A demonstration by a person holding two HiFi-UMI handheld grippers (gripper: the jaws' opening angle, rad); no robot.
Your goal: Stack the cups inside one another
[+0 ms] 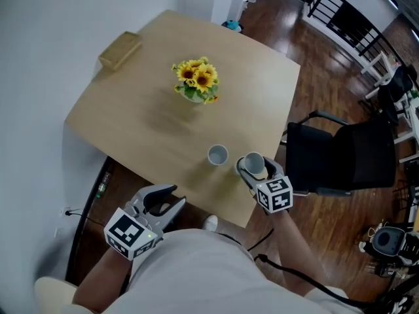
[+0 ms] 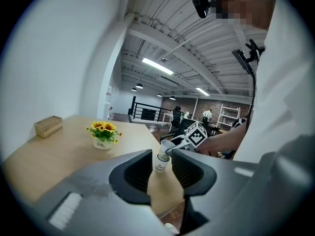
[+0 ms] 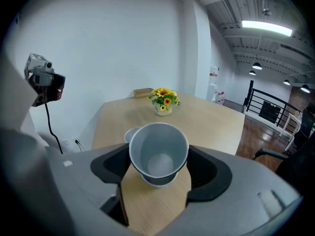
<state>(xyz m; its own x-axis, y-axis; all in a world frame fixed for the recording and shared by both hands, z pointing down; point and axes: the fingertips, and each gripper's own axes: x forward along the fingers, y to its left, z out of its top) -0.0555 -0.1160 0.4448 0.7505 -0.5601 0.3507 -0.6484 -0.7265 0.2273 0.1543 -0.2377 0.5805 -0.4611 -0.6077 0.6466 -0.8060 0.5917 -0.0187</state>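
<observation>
My right gripper (image 1: 252, 167) is shut on a pale grey paper cup (image 3: 158, 153), held upright above the table's near edge; its open mouth faces up in the right gripper view. A second matching cup (image 1: 217, 155) stands on the table (image 1: 144, 120) just left of the held one, and its rim peeks out behind the held cup (image 3: 130, 134). The left gripper (image 1: 171, 198) hangs off the table's near edge, open and empty. In the left gripper view both cups (image 2: 164, 156) show far off through the gap between its jaws.
A small pot of yellow sunflowers (image 1: 196, 81) stands mid-table. A tan box (image 1: 120, 50) lies at the far left corner. A black chair (image 1: 340, 154) sits right of the table, on the wooden floor. White walls close the left side.
</observation>
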